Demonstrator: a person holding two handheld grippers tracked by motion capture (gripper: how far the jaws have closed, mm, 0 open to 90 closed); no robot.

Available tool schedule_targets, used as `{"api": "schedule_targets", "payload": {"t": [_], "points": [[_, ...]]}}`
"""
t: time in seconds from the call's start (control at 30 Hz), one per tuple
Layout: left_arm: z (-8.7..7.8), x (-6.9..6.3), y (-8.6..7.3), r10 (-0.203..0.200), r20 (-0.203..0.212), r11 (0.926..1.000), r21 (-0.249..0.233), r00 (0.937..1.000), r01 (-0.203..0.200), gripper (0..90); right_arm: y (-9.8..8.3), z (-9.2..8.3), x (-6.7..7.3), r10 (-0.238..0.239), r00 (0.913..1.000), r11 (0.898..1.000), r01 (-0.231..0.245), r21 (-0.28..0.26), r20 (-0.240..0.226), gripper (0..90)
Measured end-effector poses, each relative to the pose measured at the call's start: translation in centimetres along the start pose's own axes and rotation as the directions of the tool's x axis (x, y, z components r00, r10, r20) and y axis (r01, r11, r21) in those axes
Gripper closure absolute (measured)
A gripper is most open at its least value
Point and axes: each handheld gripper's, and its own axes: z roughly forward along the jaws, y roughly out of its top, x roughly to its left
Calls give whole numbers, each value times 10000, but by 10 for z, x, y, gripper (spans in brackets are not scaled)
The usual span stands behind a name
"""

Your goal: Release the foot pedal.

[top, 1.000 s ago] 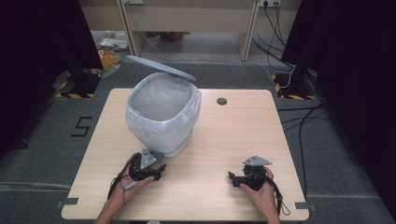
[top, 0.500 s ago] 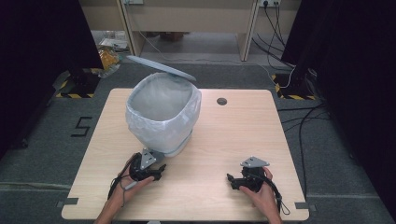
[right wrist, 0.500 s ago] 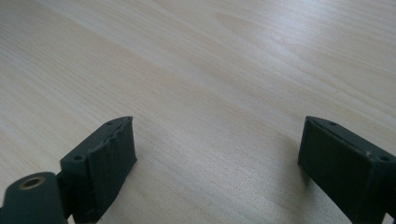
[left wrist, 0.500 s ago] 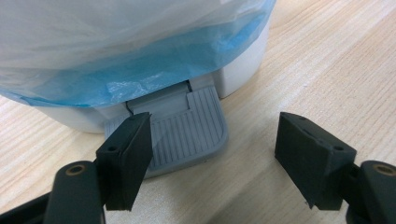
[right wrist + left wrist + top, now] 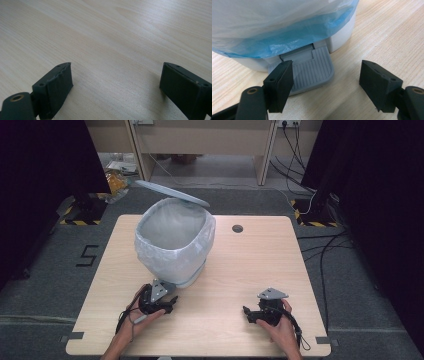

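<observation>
Resting near the table's point(image 5: 250, 255) front edge left of centre, left gripper point(image 5: 325, 82) gaping wide at the pedal point(image 5: 312, 71) of the lined bin point(image 5: 174, 240), lid point(image 5: 172, 192) tipped up. Lying toward the front right corner, right gripper point(image 5: 116, 85) spreading wide over bare wood, hand point(image 5: 280, 332) cupping it from behind
</observation>
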Motion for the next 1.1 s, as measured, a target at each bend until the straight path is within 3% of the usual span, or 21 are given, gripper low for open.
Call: {"api": "schedule_targets", "payload": {"t": [0.27, 0.43, 0.5, 0.73, 1.1], "points": [[0, -1, 0, 55, -26, 10000, 31, 10000, -55, 262, 0, 0, 0, -8, 10000, 10000, 8, 4, -14, 112], [-1, -1, 1, -109, 90, 9999, 19, 9999, 108, 228, 0, 0, 0, -7, 10000, 10000, 7, 5, -13, 111], [-1, 0, 1, -546, 211, 9984, -128, 9983, 548, 211, 0, 0, 0, -5, 10000, 10000, 5, 14, -20, 109], [-2, 0, 1, -692, 224, 9973, -243, 9974, 697, 194, 1, 0, 0, 11, 10000, 10000, -11, 48, -41, 104], [-8, 0, 4, -561, 101, 9964, -632, 9984, 566, 191, 1, 0, 0, 16, 10000, 10000, -15, 46, -55, 104]]}}
